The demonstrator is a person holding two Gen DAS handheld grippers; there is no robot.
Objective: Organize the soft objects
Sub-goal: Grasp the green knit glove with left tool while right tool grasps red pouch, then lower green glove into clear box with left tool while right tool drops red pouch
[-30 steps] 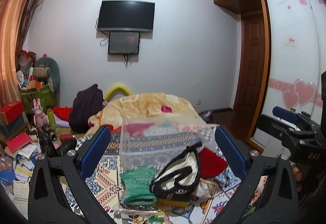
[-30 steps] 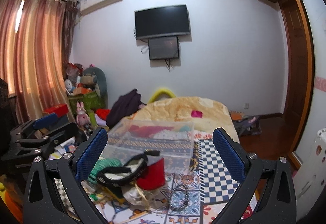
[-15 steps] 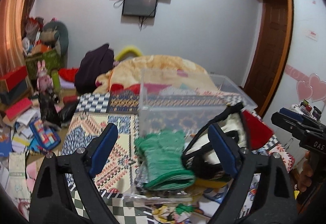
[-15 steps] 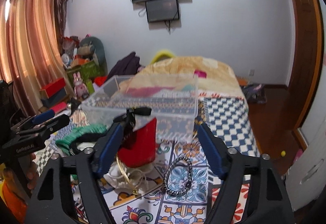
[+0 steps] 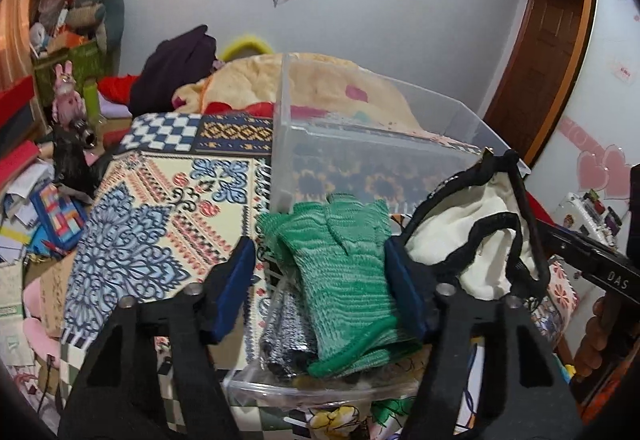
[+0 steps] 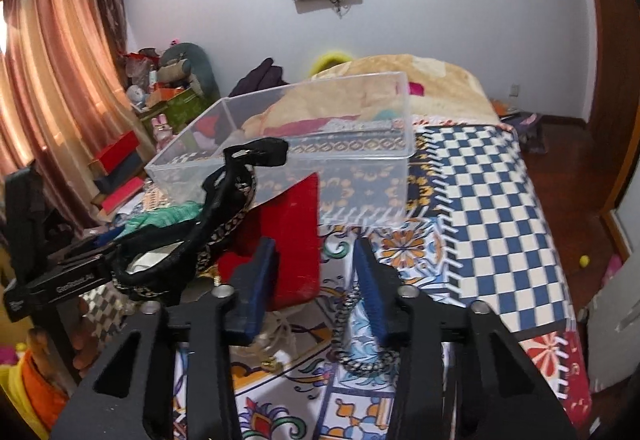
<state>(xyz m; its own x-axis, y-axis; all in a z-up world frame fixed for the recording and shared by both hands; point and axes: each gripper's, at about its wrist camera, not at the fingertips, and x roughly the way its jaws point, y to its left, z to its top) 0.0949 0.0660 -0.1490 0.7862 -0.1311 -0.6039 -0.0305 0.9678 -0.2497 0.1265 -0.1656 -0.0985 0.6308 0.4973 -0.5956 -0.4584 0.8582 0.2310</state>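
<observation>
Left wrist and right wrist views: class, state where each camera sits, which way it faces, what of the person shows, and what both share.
Left wrist: on the left tool, facing forward and down at the green glove between its fingers; a hand shows at right.
Right wrist: on the right tool, facing the red cloth; a hand shows at left.
Shared: the clear plastic box and the glove.

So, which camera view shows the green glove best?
The left wrist view. There the green glove lies in the centre, between the open fingers of the left gripper, fingers and cuff fully visible. The right wrist view shows only a green strip at the left, behind a black strap.
</observation>
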